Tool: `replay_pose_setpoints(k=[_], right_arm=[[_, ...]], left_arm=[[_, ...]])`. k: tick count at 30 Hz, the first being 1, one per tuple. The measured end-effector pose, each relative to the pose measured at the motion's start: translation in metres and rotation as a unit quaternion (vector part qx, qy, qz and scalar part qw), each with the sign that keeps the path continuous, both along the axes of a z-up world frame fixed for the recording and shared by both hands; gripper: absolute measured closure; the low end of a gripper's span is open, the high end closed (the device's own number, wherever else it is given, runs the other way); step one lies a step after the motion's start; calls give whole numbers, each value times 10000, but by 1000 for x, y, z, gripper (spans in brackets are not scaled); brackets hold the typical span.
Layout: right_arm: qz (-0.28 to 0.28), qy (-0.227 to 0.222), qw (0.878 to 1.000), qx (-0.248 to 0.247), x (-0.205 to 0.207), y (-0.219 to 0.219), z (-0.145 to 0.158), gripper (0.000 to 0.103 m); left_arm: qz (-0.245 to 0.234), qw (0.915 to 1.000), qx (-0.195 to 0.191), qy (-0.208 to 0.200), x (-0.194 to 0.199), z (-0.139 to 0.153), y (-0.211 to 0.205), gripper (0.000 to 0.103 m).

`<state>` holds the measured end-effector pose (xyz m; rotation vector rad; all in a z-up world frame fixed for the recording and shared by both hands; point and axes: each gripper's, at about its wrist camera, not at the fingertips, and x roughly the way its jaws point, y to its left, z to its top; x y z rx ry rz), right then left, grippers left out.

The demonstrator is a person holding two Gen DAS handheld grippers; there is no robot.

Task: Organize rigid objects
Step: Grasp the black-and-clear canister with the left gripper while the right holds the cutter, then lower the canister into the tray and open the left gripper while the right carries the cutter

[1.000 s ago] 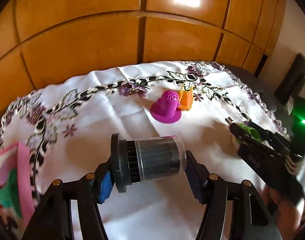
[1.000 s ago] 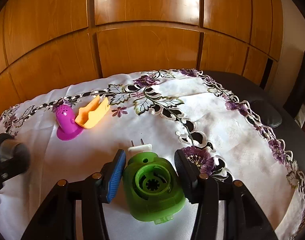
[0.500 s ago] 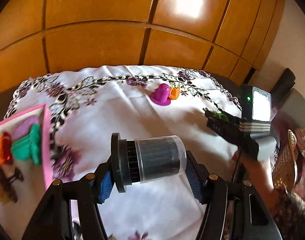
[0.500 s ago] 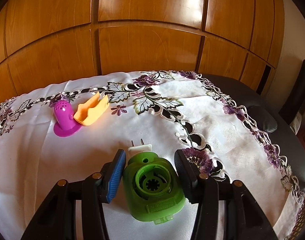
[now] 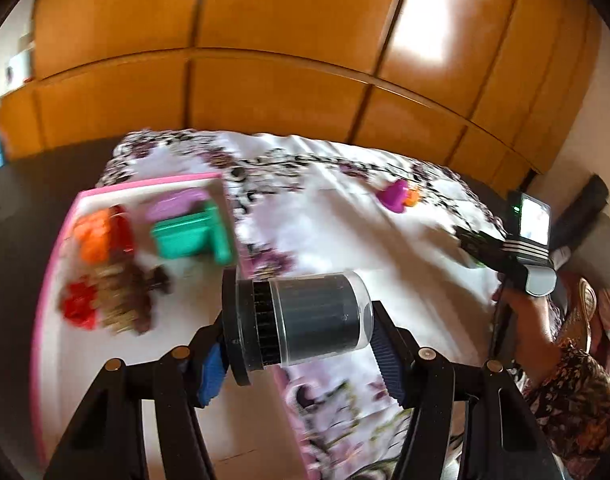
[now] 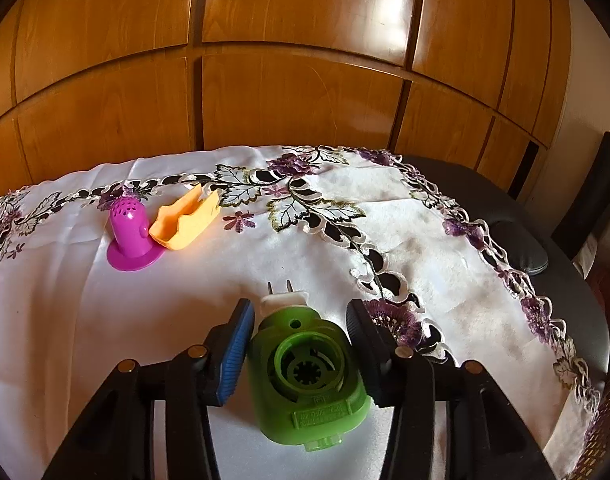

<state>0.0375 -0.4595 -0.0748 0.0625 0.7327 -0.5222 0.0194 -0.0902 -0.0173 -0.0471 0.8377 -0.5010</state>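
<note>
With the embroidered white tablecloth (image 6: 105, 320) as our landmark, we see the left gripper (image 5: 301, 344) clamped on a dark cylindrical canister (image 5: 301, 320) with a clear cap, carried sideways above the cloth's left margin. Just beyond it, at the cloth's left edge, lies a pink-rimmed tray (image 5: 145, 188); inside it we make out a teal piece (image 5: 189, 236), an orange piece (image 5: 93, 236) and red and brown items, too blurred for us to name.

Near the middle of the cloth, the right gripper (image 6: 299, 346) straddles a green plug-in device (image 6: 305, 380) lying flat, white prongs pointing away. Its jaws are closing; both pads appear to touch the device's sides.

Toward the cloth's far edge we note a magenta perforated dome (image 6: 129, 232) touching a yellow-orange holder (image 6: 185, 220).

The hand (image 5: 525, 320) bearing the right gripper shows over the cloth's right side.
</note>
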Motion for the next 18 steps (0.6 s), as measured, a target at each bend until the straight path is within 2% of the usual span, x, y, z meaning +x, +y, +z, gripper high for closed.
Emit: replay_pose_setpoints(k=[5,8,11,13,14,16,18], right_arm=[[5,-43,9999,-104,-1,3,2,59],[34,-236,9993,-290,-8,10,8,78],[121,-134,9993,-333,-4,13,7,78],[241,-243,9993,-170,-7,11,8,78],[298,-269,9992,-31,-7,8,8,78],[241,-318,9990,209,-10,1,8,70],[152,-340,9986,385,-12,-6,7,51]], left_arm=[[300,9995,-57,28,-2,-2,37,40],[455,9989,-98,26,-4,-3,56,39],[591,9982,-52,58,-4,-6,72,39],[706,9975,-34,81,-5,-9,85,39],[752,9971,-17,82,-6,-10,89,39],[868,9962,28,94,-5,-15,97,39],[989,9949,87,165,-2,-22,104,39]])
